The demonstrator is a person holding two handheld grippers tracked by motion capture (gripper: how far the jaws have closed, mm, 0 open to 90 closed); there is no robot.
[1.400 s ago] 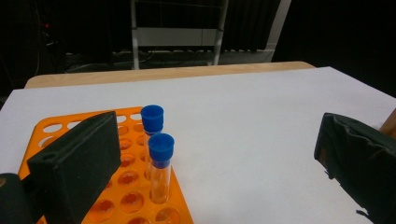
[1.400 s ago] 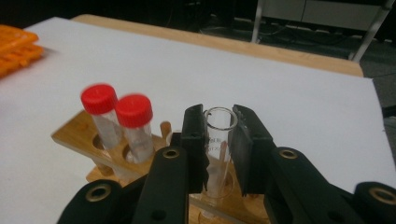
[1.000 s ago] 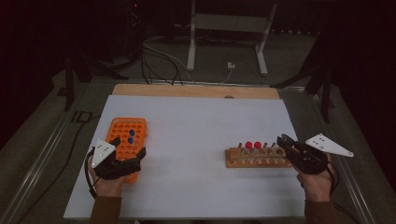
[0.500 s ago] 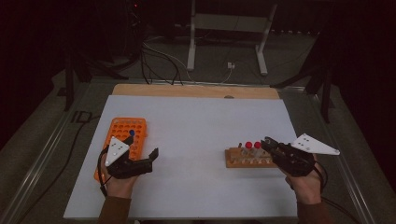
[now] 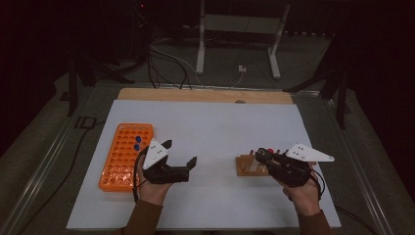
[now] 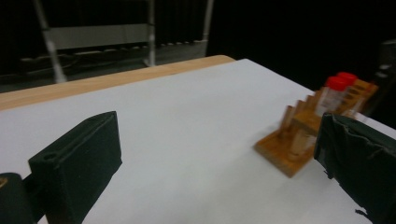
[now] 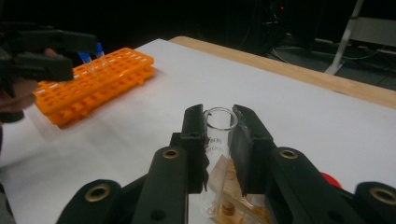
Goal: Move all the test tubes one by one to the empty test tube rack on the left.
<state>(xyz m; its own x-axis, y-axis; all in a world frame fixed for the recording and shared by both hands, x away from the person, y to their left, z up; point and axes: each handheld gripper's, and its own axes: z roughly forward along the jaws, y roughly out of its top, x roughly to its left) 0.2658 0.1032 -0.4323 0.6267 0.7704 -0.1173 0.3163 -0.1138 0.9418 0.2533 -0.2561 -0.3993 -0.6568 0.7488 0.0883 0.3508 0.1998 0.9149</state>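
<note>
A wooden tube rack [image 5: 246,167] lies right of centre on the white sheet, holding red-capped tubes [image 6: 335,84]. My right gripper [image 5: 260,155] sits over it, shut on an uncapped clear glass tube [image 7: 218,136] that stands upright between the jaws, its lower end at the wooden rack [image 7: 233,205]. An orange tube rack [image 5: 126,154] at the left holds two blue-capped tubes [image 5: 137,142]. My left gripper [image 5: 180,152] hovers just right of the orange rack, wide open and holding nothing, pointing toward the wooden rack [image 6: 299,135].
The white sheet [image 5: 210,122] covers a table with a wooden strip [image 5: 195,95] along its far edge. Behind it, cables and a metal stand's legs [image 5: 235,44] stand on a dark floor. A bare stretch of sheet separates the two racks.
My left gripper has swung right, away from the orange rack, toward the centre. My right gripper has moved left along the wooden rack.
</note>
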